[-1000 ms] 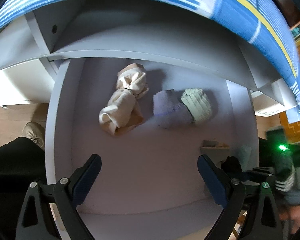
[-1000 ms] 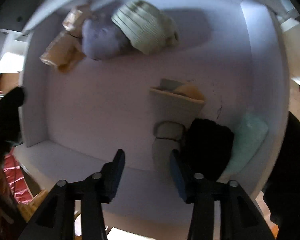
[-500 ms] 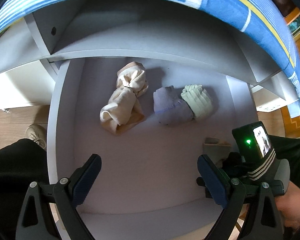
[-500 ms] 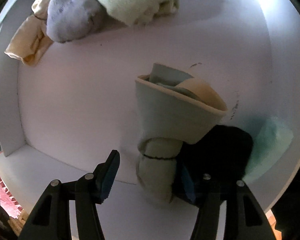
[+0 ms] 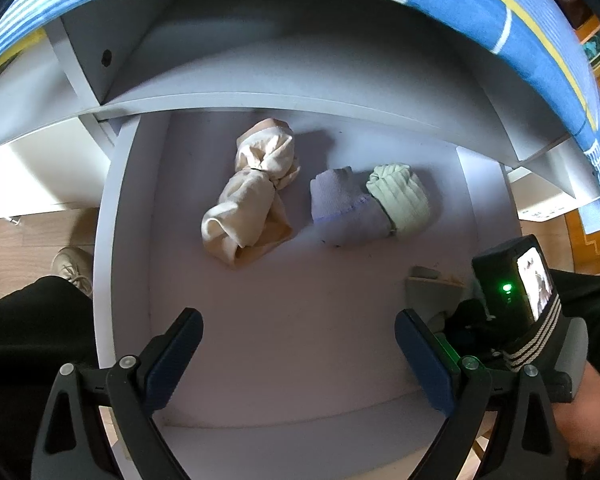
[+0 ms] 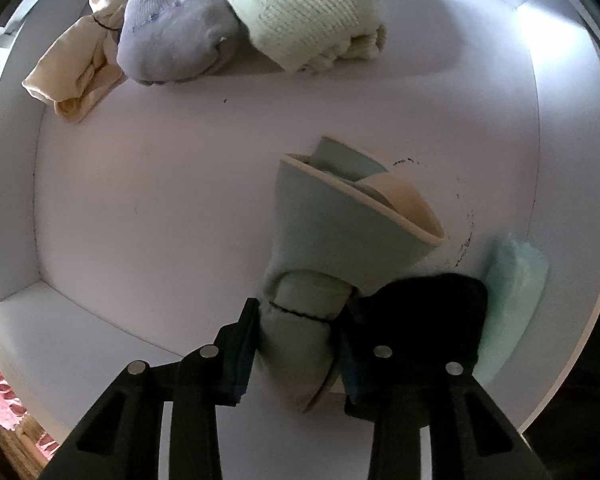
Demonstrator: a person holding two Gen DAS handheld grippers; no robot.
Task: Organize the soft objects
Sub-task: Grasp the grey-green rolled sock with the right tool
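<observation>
Socks were being sorted in the white drawer (image 6: pixel 16 184): the right gripper (image 6: pixel 296 344) had clenched on the grey rolled pair (image 6: pixel 300 332) beside the black bundle (image 6: pixel 432 300), the left gripper (image 5: pixel 298 360) hung released, and lifting out looked next.

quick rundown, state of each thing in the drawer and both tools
drawer: open
cream bundle: knotted, lying loose at the back
purple sock roll: rolled, touching the green one
pale green sock roll: rolled, at the back
grey-green sock bundle: tied, squeezed between the right tool's pads
black bundle: lying beside it
left tool: open, empty
right tool: just closed on the grey-green sock bundle
</observation>
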